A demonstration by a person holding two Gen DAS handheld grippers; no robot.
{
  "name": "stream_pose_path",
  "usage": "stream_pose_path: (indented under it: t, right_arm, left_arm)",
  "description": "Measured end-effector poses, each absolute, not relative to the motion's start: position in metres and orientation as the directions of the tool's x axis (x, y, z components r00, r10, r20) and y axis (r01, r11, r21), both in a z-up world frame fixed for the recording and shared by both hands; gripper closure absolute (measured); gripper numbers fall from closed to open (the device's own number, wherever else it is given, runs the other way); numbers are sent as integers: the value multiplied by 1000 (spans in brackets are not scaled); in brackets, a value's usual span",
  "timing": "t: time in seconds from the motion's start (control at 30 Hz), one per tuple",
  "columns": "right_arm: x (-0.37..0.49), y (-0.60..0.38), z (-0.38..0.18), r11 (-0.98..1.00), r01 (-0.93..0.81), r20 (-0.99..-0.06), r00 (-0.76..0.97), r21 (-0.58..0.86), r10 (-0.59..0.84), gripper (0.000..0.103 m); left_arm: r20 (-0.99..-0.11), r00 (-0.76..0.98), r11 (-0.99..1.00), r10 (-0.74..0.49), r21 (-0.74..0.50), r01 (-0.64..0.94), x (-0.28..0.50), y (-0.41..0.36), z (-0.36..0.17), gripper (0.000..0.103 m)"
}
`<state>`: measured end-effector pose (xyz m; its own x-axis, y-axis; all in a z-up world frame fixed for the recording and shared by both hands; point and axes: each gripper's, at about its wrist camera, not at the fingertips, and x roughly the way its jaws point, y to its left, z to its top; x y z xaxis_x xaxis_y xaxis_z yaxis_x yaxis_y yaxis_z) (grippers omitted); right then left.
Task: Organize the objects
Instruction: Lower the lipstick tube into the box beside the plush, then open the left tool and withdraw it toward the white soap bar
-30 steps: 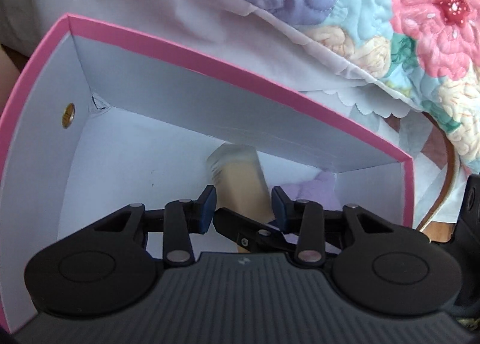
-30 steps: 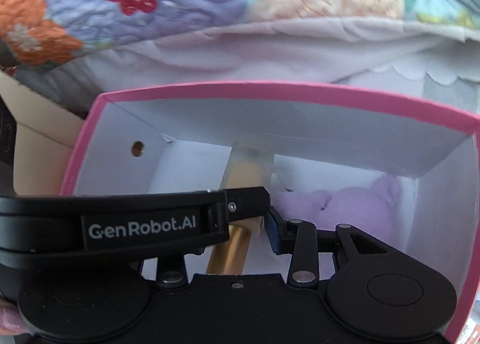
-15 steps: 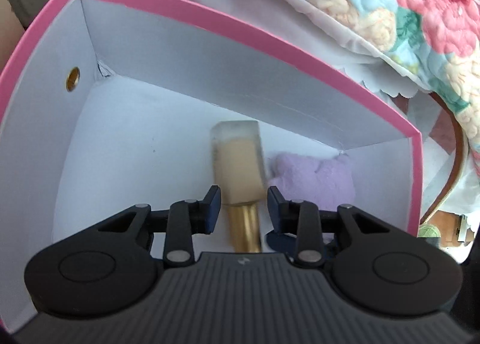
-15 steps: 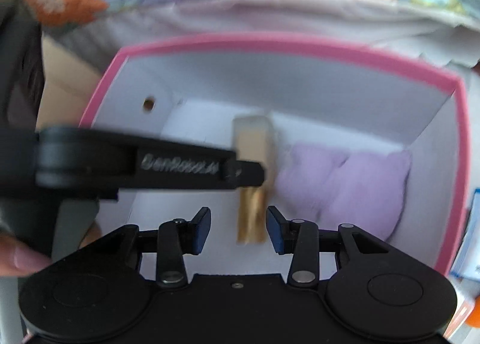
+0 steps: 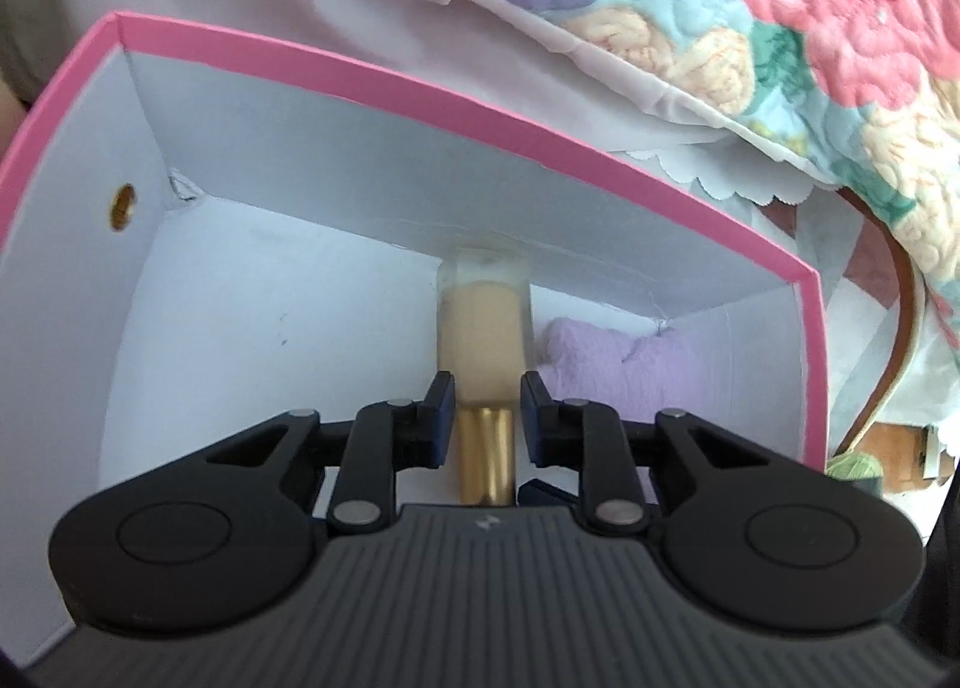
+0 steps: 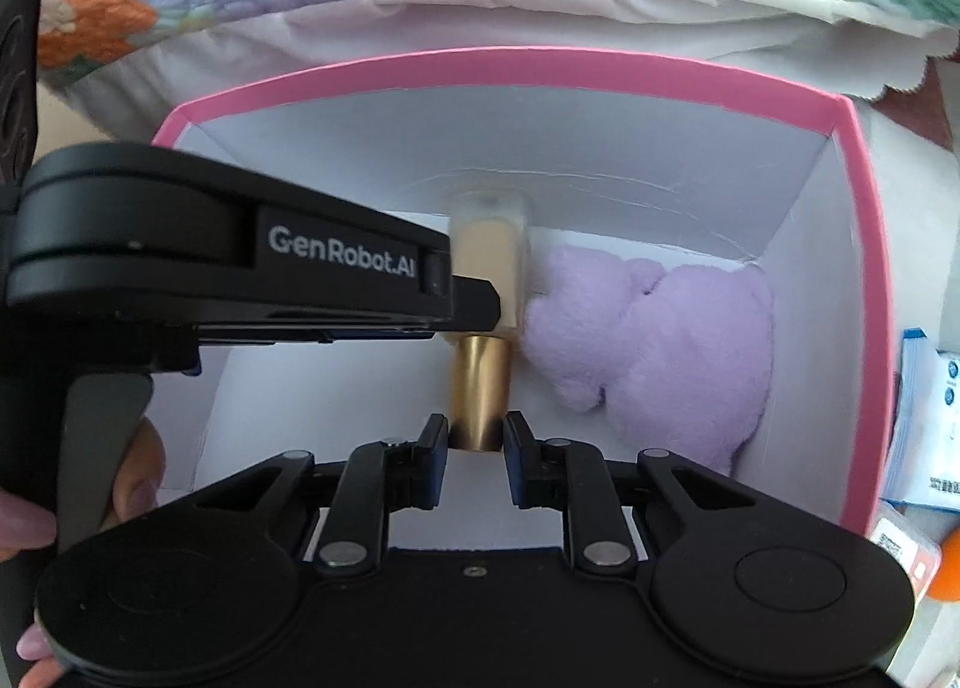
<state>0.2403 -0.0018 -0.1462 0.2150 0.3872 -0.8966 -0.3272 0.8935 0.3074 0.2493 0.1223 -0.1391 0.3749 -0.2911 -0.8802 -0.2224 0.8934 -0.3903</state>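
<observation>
Both hand-held grippers are pointing down into a pink-rimmed box (image 6: 852, 220). Nearest, the right hand-held gripper (image 6: 476, 431) is squeezing the gold cap end of a beige bottle (image 6: 487, 268) between its narrow jaws. Further along, the left hand-held gripper (image 5: 483, 397) is clamping narrowly on the same bottle at the joint of cap and body. Just right of the bottle, a purple plush toy (image 6: 654, 340) is lying on the box floor, touching it. Beyond the box, a flowered quilt (image 5: 840, 28) is lying on white fabric.
</observation>
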Motion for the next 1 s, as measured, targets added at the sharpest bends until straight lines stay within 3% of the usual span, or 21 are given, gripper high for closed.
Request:
stream_pose_path:
  t: [0.13, 0.2, 0.33, 0.5, 0.77, 1.0]
  right_arm:
    - [227, -9, -131, 850, -415, -880, 198, 324, 432, 72]
    - [217, -19, -118, 830, -443, -859, 213, 340, 466, 71]
    - [201, -35, -93, 806, -479, -838, 227, 348, 497, 66]
    - [187, -50, -60, 800, -516, -843, 242, 308, 481, 61]
    - [150, -71, -2, 786, -559, -825, 291, 264, 485, 57]
    - [116, -88, 39, 775, -576, -808, 309, 260, 501, 51]
  left_arm:
    - [-870, 403, 899, -284, -388, -204, 229, 117, -117, 69]
    - [-853, 424, 893, -305, -410, -183, 218, 123, -103, 55]
    - [-862, 411, 909, -295, -386, -159, 204, 109, -77, 52]
    - [-868, 434, 941, -243, -320, -113, 179, 98, -38, 40]
    - [-882, 439, 974, -172, -218, -57, 135, 82, 29, 33]
    - [-894, 430, 987, -123, -156, -43, 98, 75, 55, 30]
